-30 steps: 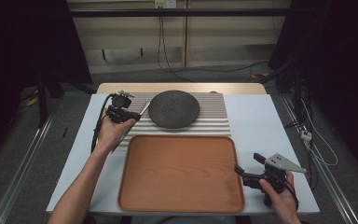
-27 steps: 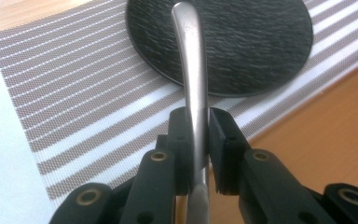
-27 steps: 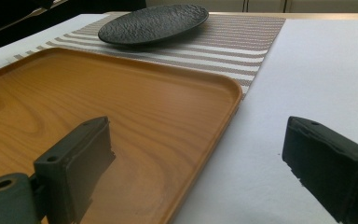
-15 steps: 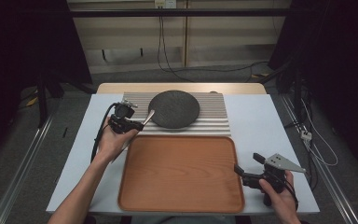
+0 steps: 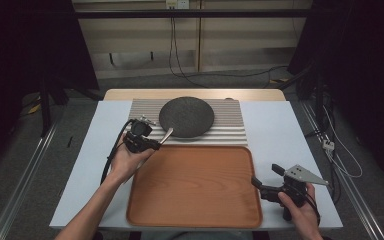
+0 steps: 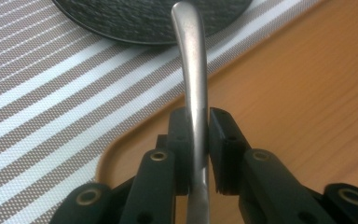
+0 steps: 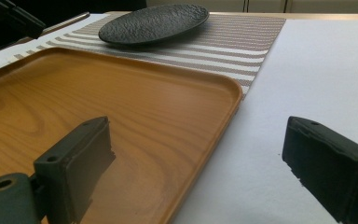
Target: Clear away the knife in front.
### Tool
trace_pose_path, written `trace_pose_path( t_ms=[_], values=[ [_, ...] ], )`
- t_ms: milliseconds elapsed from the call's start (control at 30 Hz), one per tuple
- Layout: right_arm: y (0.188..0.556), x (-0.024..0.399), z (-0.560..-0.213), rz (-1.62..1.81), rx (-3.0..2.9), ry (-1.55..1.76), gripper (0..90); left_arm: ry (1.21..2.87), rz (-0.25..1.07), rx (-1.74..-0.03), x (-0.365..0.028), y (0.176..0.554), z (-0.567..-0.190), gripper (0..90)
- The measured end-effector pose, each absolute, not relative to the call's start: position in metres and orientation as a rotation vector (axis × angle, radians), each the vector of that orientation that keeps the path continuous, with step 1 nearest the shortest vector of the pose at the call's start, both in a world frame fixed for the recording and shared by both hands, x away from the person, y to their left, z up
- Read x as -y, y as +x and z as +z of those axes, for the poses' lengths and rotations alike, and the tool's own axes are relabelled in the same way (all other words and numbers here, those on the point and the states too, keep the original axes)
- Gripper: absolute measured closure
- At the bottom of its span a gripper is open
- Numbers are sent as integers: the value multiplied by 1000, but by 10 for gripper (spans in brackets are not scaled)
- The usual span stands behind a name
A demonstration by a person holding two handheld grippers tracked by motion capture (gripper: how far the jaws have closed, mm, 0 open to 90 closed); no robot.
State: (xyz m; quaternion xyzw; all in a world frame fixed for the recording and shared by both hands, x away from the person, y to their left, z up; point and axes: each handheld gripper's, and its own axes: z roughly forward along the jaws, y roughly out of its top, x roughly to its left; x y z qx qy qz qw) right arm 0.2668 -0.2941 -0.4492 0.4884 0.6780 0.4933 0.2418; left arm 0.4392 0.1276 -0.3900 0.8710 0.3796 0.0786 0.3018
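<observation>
At the wooden tray's (image 5: 195, 187) far left corner, your left tongs (image 6: 196, 140) pinch a metal utensil handle (image 6: 193, 74), drawn back from the dark plate (image 5: 186, 116) since before. Your right tongs (image 7: 200, 163) gape empty at the tray's right edge, unmoved.

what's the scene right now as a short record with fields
surface: white table
mat: striped, at the far side
plate: dark, round, on the mat
tray: wooden, empty, near side of the mat
left gripper: shut on a metal handle, over the tray's far left corner
handle: its tip points toward the plate; the other end is hidden
right gripper: open, holding nothing, at the tray's right edge
</observation>
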Motion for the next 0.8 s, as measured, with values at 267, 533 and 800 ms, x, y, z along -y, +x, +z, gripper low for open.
trace_pose_path(
  t_ms=[267,533,800],
  values=[
    [266,293,-449,1347,-1853,1334,82,2354,211,-972,-122,427,-392,797],
    [266,294,-449,1346,-1853,1338,82,2394,195,-981,-117,416,-403,797],
    [266,293,-449,1345,-1859,1333,82,2421,150,-984,-110,407,-413,798]
  ],
)
